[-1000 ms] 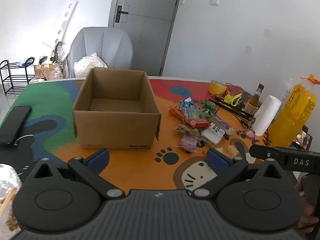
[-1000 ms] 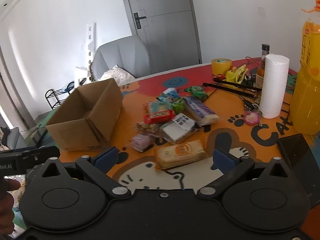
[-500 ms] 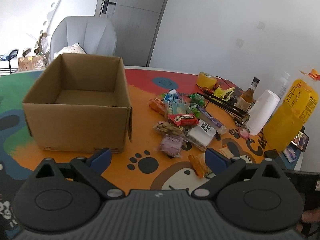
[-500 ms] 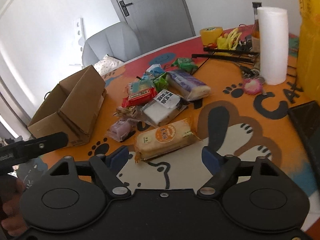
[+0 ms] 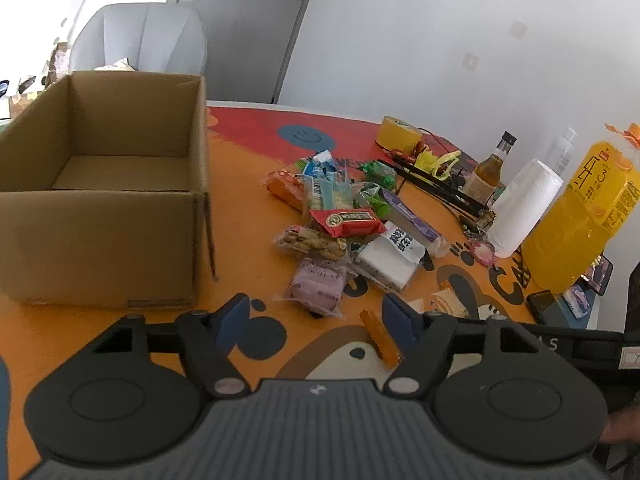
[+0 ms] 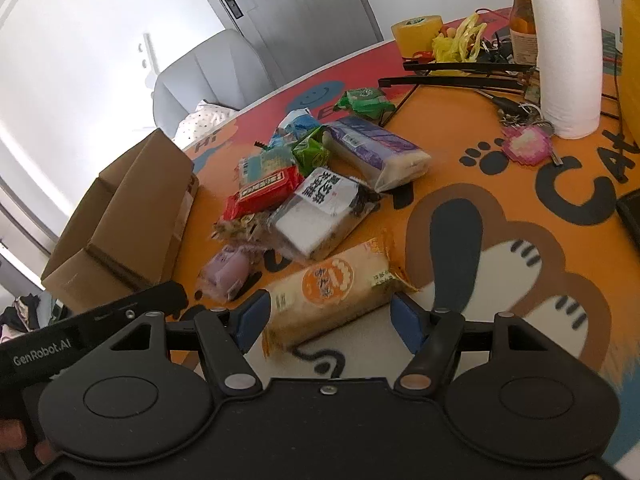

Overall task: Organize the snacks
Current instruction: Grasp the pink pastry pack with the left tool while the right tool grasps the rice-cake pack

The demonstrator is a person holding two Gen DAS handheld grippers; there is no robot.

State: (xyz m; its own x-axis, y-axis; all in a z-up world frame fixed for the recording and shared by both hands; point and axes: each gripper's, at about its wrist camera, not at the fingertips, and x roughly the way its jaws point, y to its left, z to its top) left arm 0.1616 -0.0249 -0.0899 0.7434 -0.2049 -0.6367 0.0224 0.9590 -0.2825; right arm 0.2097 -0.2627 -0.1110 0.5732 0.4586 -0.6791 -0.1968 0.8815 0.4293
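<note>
Closing in on the snack pile [image 6: 320, 184], I have brought both grippers lower and nearer to the table than they were a second ago, and both pairs of jaws, then spread wide, are narrowing. The right gripper [image 6: 327, 318] now straddles the orange-labelled cake packet [image 6: 332, 292]; the blue pads sit just off its two ends and I see no squeeze on the wrapper yet, so nothing is held. The left gripper [image 5: 316, 320] is closing too, with only table showing between its pads; the purple packet [image 5: 318, 284] lies just beyond its tips and the edge of the orange packet shows by its right pad. I judge this the first pick of the sorting: the cardboard box [image 5: 104, 200] stands open on the table with a bare floor, well to the left of the pile, so every snack is still outside it.

My worry is the soft wrapper crumpling or slipping as the right pads meet.

The tabletop [image 6: 500, 248] is a bright cartoon print, orange with paw marks and a cat figure. Beyond the snacks stand a paper towel roll [image 6: 568, 48], a brown bottle [image 5: 490, 170], a yellow tape roll [image 6: 418, 32] and a large yellow jug [image 5: 580, 216]. Behind are a grey armchair [image 5: 140, 40], a grey door and white walls.
</note>
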